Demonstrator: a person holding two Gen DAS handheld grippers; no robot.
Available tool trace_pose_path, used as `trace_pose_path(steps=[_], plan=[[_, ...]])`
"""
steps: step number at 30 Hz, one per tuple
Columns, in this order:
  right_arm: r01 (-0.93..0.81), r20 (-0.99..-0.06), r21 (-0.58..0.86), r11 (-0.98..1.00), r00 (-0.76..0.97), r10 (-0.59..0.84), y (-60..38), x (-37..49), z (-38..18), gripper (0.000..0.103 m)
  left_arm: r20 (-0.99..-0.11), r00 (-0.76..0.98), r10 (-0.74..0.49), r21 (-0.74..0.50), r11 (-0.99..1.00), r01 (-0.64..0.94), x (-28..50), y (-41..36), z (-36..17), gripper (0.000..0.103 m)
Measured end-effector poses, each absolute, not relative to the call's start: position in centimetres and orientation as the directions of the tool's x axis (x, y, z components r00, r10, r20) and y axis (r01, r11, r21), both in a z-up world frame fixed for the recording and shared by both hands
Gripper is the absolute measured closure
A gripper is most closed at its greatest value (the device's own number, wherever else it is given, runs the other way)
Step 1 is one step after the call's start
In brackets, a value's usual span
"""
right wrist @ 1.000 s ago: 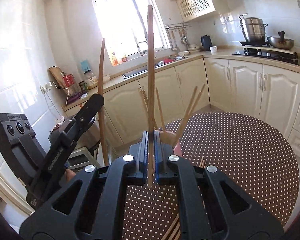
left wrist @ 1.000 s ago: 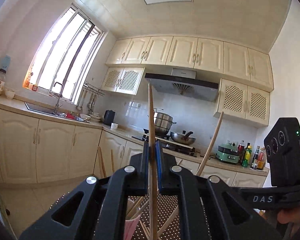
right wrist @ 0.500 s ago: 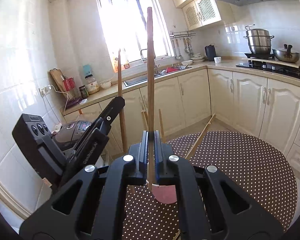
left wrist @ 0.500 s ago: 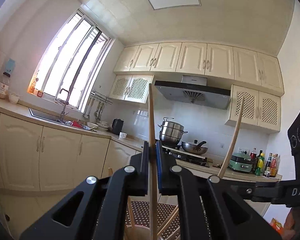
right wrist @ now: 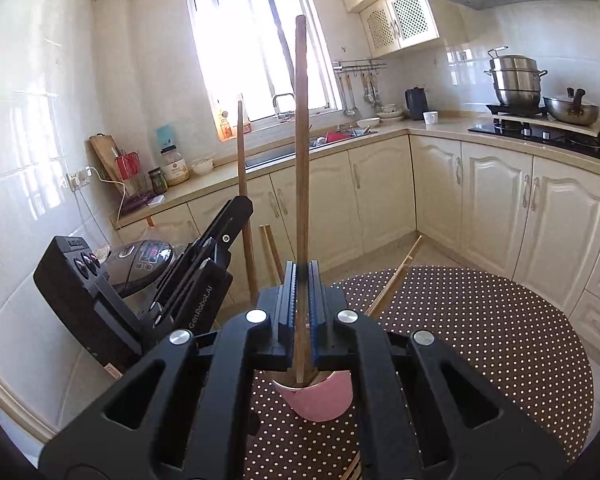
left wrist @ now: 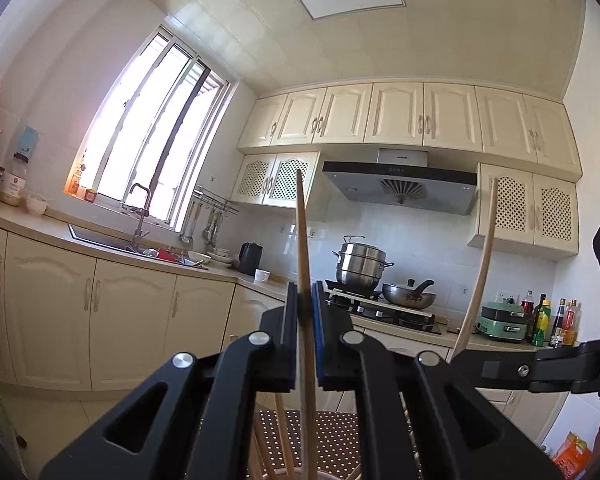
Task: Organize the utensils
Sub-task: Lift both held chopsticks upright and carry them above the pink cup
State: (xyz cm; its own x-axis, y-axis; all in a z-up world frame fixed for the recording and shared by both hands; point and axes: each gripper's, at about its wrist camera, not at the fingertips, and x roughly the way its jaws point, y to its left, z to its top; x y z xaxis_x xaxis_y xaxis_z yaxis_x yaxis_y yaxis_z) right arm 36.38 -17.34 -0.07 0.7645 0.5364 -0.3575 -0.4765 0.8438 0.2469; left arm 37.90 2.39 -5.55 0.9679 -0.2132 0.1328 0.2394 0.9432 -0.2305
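Left hand-held gripper [left wrist: 305, 308]: jaws closed on a single pale chopstick [left wrist: 302, 240], held near upright, its upper end rising well above the pads and its lower end running down between the gripper's arms. Right hand-held gripper [right wrist: 302, 300]: jaws closed on a darker brown chopstick [right wrist: 300, 140], also near upright, top end high against the window. From the right wrist view, the left hand-held gripper sits just to the left, its chopstick standing nearly parallel to the dark one and close beside it, not touching. From the left wrist view, the right hand-held gripper reaches in from the right edge with its chopstick leaning left. A pink cup [right wrist: 320, 400] stands on the table [right wrist: 480, 340], which has a brown cloth with white dots; the cup lies directly under the right gripper's pads, and the lower end of the dark chopstick is at its mouth. More chopsticks [right wrist: 396, 276] lean out of the cup past both sides of the pads, partly hidden by the gripper body. Surroundings: a rice cooker [right wrist: 140, 260] behind the left gripper, sink [right wrist: 300, 148] under the window, and steamer pot [left wrist: 362, 264] and wok [left wrist: 408, 294] on the hob. Nothing stands between the held chopsticks and the cup.
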Motion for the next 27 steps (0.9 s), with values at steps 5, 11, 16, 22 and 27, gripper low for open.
trace_pose_path(steps=[5, 11, 16, 22, 27], plan=[[-0.474, -0.378, 0.253, 0.843, 0.754, 0.537, -16.9, 36.6, -1.0, 0.097, 0.089, 0.968, -0.234, -0.19, 0.95, 0.247, 38.1, 1.9, -6.3, 0.096], [-0.471, -0.386, 0.253, 0.845, 0.752, 0.535, -16.7, 36.7, -1.1, 0.097, 0.159, 0.968, -0.196, -0.23, 0.946, 0.229, 37.1, 2.9, -5.6, 0.096], [-0.471, -0.388, 0.259, 0.844, 0.749, 0.537, -17.0, 36.8, -1.1, 0.097, 0.198, 0.963, -0.182, -0.229, 0.947, 0.226, 37.0, 2.5, -5.3, 0.096], [-0.478, -0.391, 0.26, 0.839, 0.742, 0.545, -16.9, 37.1, -1.5, 0.097, 0.2, 0.963, -0.178, -0.21, 0.953, 0.22, 37.6, 1.8, -5.5, 0.096], [-0.479, -0.395, 0.27, 0.835, 0.736, 0.55, -16.9, 37.5, -1.9, 0.097, 0.161, 0.969, -0.19, -0.188, 0.958, 0.219, 37.8, 1.6, -6.0, 0.096]])
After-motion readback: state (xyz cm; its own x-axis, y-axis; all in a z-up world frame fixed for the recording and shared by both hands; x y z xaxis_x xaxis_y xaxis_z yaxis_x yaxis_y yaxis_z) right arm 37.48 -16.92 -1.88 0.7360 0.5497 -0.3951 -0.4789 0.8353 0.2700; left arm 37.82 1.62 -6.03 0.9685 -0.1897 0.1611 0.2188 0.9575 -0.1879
